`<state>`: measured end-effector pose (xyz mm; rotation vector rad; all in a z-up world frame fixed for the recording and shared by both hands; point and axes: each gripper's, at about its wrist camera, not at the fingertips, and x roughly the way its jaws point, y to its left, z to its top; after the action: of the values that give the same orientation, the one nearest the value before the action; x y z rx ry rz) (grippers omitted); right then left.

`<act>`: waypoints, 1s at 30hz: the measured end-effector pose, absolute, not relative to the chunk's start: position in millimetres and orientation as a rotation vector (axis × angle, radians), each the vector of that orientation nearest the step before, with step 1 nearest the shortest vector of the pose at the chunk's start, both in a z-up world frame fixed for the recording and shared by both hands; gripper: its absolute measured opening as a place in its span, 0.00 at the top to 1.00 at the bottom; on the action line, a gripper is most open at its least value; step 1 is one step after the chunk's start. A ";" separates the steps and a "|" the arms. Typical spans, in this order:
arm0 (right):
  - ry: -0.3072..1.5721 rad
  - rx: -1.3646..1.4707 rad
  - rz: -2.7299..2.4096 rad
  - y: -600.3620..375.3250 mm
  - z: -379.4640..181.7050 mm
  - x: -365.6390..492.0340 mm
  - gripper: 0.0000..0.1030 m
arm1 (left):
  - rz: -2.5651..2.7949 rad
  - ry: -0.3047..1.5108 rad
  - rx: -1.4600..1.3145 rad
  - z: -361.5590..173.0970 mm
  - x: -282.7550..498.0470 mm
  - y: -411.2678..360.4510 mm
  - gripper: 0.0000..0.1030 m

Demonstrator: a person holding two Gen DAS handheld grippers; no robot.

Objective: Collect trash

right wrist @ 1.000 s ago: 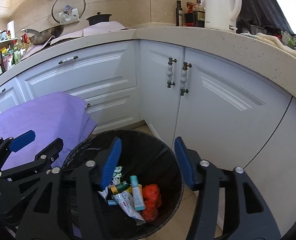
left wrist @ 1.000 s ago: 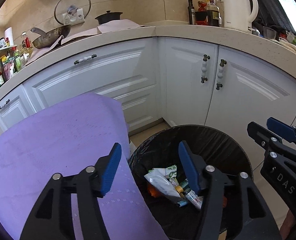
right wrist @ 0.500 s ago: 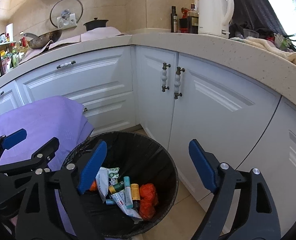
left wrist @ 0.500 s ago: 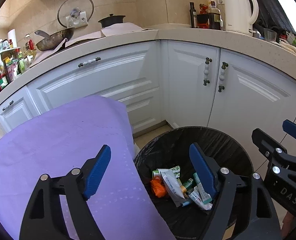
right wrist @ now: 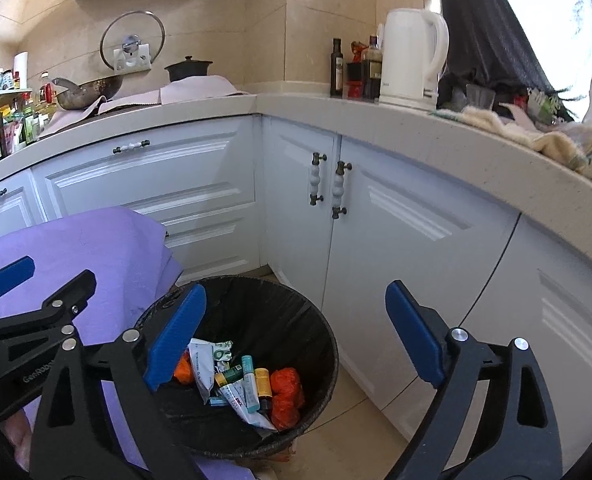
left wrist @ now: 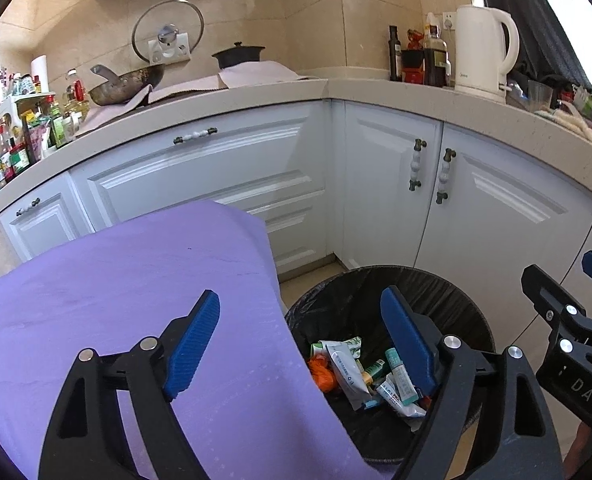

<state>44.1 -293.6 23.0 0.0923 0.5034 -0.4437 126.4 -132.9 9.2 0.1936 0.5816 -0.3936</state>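
right wrist view has your right gripper (right wrist: 296, 332) opening with nothing between its jaws, left gripper (left wrist: 300, 340) wide and empty too, trash (right wrist: 244, 380) lying in the black bin (right wrist: 320, 332) beside the purple cloth (left wrist: 136, 280), so lift clear without snagging the liner.

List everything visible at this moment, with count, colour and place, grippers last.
trash bin: one, black liner, on the floor by the cabinets
trash: several tubes, wrappers and orange-red lumps, inside the bin
purple cloth: one, over a surface beside the bin
cabinets: white, under the counter
kettle: one, white, on the counter
bottles: a few, dark, beside the kettle
wok: one, on the counter
glass lid: one, on the wall
left gripper: blue fingers apart, nothing between them
right gripper: blue fingers opening, nothing between them
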 end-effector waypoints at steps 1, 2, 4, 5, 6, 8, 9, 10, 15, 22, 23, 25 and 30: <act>0.499 0.091 -0.442 -290.8 25.2 40.6 0.13 | -0.391 0.578 0.191 11.8 124.4 -130.7 0.21; 0.497 0.090 -0.442 -289.0 26.9 38.2 0.13 | -0.389 0.573 0.189 13.9 122.0 -128.4 0.21; 0.492 0.090 -0.440 -285.5 30.3 33.2 0.13 | -0.378 0.563 0.188 17.9 116.8 -123.1 0.21; 0.489 0.091 -0.435 -283.4 32.5 30.0 0.13 | -0.370 0.560 0.186 20.4 114.0 -119.4 0.20; 0.486 0.090 -0.430 -280.9 34.8 26.8 0.13 | -0.365 0.560 0.181 22.4 111.9 -116.3 0.20; 0.477 0.084 -0.427 -275.7 39.5 20.3 0.13 | -0.357 0.559 0.161 27.1 106.5 -108.0 0.19; 0.474 0.082 -0.424 -273.3 41.0 17.7 0.13 | -0.355 0.557 0.153 29.1 104.0 -104.9 0.19; 0.474 0.082 -0.424 -273.3 41.0 17.7 0.13 | -0.349 0.552 0.146 32.1 100.4 -100.4 0.19; 0.455 0.075 -0.405 -262.9 52.8 3.6 0.12 | -0.321 0.537 0.134 41.2 86.7 -86.3 0.18; 0.440 0.062 -0.379 -249.2 63.4 -13.0 0.10 | -0.304 0.524 0.125 51.1 67.6 -69.7 0.18; 0.435 0.061 -0.377 -247.2 64.4 -15.5 0.10 | -0.301 0.522 0.122 52.7 66.1 -67.4 0.18; 0.426 0.060 -0.373 -243.3 67.0 -19.1 0.10 | -0.299 0.522 0.113 54.8 63.7 -63.3 0.18; 0.411 0.045 -0.356 -233.4 73.4 -28.4 0.10 | -0.286 0.510 0.092 60.7 56.8 -50.8 0.18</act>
<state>-28.4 -233.4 73.4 0.0447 0.4108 -0.3564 56.8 -50.8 60.7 0.0916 0.5098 -0.2858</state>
